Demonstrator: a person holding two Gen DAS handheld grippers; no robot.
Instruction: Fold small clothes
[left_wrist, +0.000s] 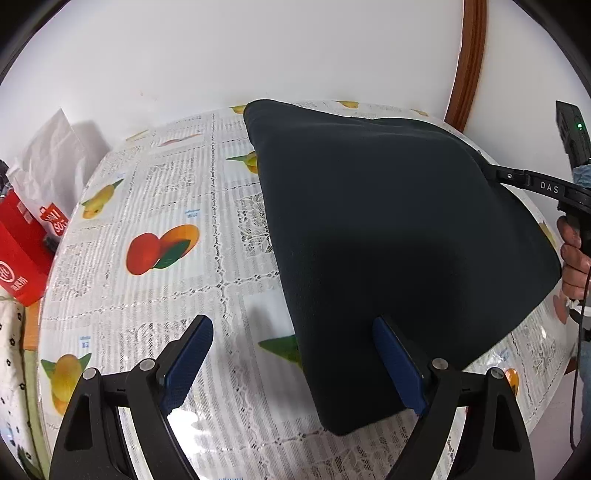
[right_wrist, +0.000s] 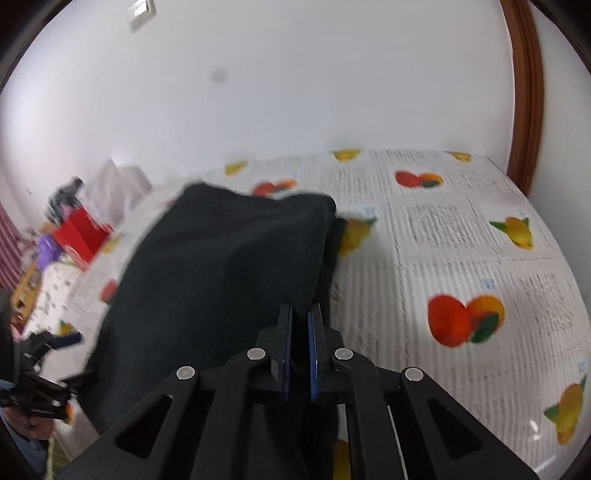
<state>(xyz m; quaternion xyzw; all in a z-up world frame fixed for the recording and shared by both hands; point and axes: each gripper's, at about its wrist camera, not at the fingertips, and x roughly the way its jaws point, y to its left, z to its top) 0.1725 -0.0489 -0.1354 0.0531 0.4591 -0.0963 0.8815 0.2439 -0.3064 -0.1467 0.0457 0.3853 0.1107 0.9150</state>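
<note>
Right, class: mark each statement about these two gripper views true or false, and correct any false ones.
1. The right gripper is shut on the dark garment. True.
2. The left gripper is clamped on the garment. False: its jaws stand wide open, with only the garment's edge lying between them.
3. The tablecloth carries printed fruit. True.
4. The garment is bright red. False: it is dark, near black; the red thing is a box beside the table.
5. A person's hand holds the right gripper's handle. True.
</note>
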